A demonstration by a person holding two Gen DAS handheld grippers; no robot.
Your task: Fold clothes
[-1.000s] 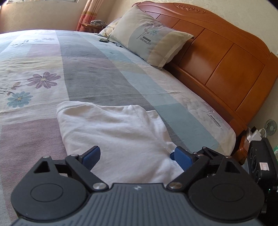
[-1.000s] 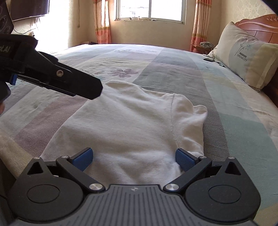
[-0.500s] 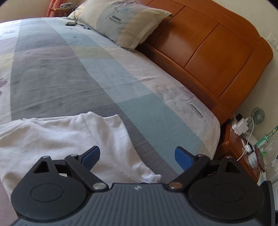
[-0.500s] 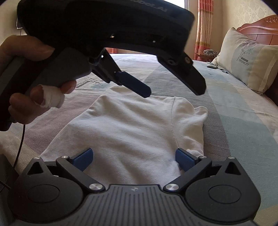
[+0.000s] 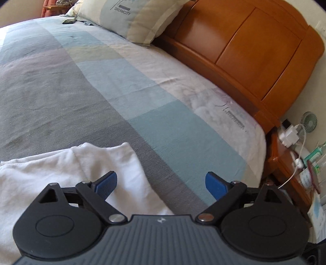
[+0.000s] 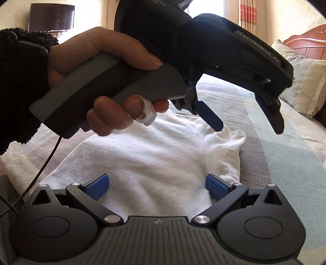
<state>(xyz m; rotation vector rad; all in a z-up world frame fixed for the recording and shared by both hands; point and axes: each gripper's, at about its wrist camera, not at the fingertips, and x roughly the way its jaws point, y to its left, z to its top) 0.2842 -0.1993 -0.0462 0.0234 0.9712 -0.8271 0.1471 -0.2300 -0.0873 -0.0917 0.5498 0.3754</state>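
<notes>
Nearest the right gripper, both blue pads stood wide apart with nothing between them; the white garment lay directly beyond and partly under the span of the fingers, spread on the bed. The body of the garment was laid out flat, with one short sleeve bunched just past the right-hand pad. No finished fold could be confirmed from either view. The garment was judged spread, or part-folded at most, and all tidy folding was judged outstanding.

Above the garment, the left gripper was held in the person's hand, its fingers also wide apart and gripping nothing, one blue pad hanging close over the sleeve; contact could not be confirmed.

From the left wrist view, the left gripper showed the same wide gap, empty. The sleeve edge lay under its left-hand pad, while bare bedspread lay ahead of the right-hand pad.

Only the right wrist view showed the garment's body, the hand and a dark sleeve cuff. Only the left wrist view showed, farther off, the nightstand, and it alone showed the wooden headboard in full. The pillow appeared farthest in both.
</notes>
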